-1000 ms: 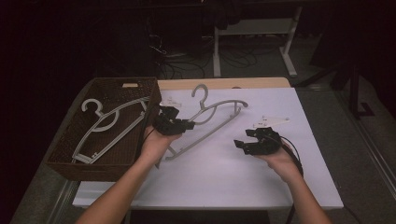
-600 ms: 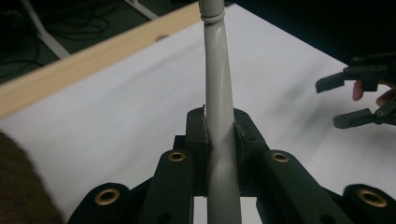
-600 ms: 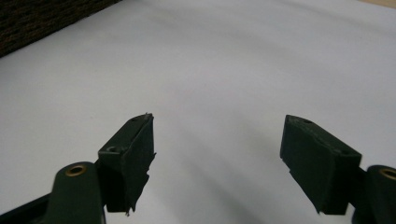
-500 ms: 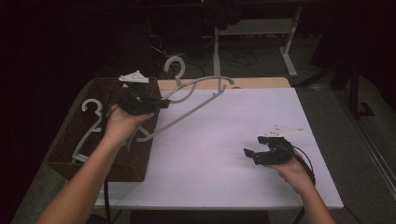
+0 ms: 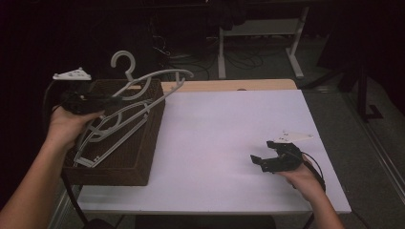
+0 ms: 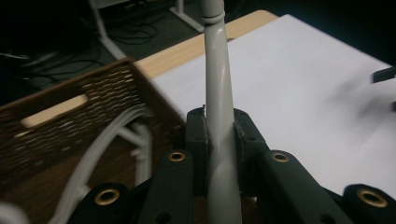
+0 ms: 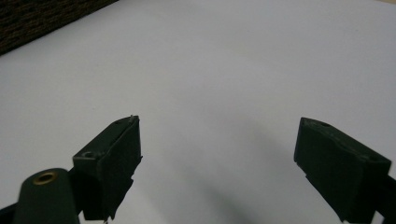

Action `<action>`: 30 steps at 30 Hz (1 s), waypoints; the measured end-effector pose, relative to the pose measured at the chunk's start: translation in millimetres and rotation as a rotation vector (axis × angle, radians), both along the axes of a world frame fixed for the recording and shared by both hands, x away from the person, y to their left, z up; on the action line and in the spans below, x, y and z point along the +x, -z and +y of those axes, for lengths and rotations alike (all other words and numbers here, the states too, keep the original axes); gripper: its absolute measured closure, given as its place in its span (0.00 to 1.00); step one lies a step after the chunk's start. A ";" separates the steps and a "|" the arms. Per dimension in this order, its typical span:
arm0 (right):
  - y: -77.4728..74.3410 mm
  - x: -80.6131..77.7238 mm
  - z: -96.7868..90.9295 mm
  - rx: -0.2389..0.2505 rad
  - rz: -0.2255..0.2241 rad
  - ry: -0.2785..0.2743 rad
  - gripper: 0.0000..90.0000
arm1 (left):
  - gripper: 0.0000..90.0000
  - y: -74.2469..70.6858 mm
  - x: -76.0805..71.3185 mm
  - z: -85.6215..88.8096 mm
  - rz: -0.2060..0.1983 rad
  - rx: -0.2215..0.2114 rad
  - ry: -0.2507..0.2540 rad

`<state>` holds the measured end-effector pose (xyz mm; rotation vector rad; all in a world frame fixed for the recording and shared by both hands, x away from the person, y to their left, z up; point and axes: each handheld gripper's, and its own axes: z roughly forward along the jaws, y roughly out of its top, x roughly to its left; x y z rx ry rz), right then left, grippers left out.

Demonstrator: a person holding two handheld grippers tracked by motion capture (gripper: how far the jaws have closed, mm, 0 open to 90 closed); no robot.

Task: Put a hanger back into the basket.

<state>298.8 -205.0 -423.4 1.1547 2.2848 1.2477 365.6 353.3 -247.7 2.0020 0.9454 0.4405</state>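
White tabletop (image 5: 224, 143), wicker basket (image 5: 143, 157) at left. Item: grey plastic hanger (image 5: 153, 78), clamped by its arm in left gripper (image 6: 219, 135), held above basket (likely light, stiff, slick; grip flat arm). Right gripper (image 5: 267, 155): wide, empty, low over tabletop.

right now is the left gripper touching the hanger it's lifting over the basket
Touching. In the left gripper view the left gripper has both jaws pressed against the grey hanger with no gap, above the wicker basket.
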 end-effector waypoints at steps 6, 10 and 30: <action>2.1 -1.0 -6.6 -0.008 0.004 0.028 0.16 | 0.88 7.1 -4.3 41.3 -0.005 -0.003 -0.074; -0.2 -2.1 -10.1 -0.002 -0.002 0.052 0.16 | 0.88 15.3 -5.4 64.1 0.011 -0.004 -0.105; -0.1 -0.2 -10.3 -0.014 -0.006 0.075 0.16 | 0.88 63.4 17.0 78.4 0.141 0.039 -0.120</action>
